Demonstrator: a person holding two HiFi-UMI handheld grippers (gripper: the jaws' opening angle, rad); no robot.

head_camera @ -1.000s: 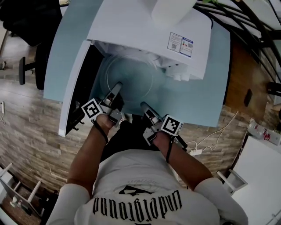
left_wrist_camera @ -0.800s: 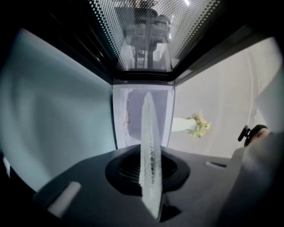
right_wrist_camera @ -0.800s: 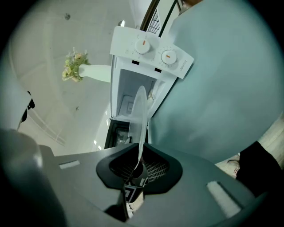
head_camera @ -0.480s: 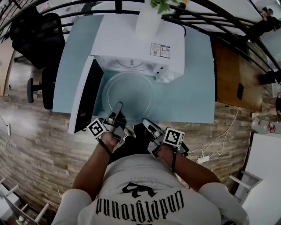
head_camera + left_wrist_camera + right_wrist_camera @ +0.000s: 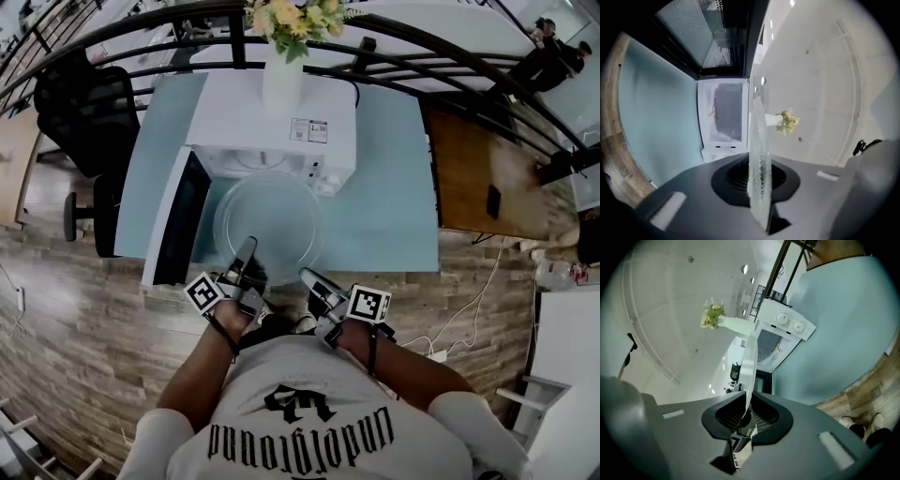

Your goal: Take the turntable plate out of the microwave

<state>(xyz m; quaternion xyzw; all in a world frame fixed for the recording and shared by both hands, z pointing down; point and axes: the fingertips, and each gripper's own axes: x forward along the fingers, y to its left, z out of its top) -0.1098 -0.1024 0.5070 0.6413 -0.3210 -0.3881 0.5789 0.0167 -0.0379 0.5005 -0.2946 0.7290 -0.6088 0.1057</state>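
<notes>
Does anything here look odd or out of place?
Nothing is spilled or broken. The one odd thing is a vase of flowers standing on top of the microwave, whose door hangs open. The glass plate is out of it, held by its near edge in the left gripper and right gripper.

The person wears a white short-sleeved T-shirt (image 5: pixel 300 394) with black gothic lettering and a black emblem printed across it. A black strap (image 5: pixel 223 330) loops around each wrist. The left hand-held gripper (image 5: pixel 248 249) and the right hand-held gripper (image 5: pixel 307 277) are dark grey. Each carries a white cube (image 5: pixel 202 292) printed with black square markers.
</notes>
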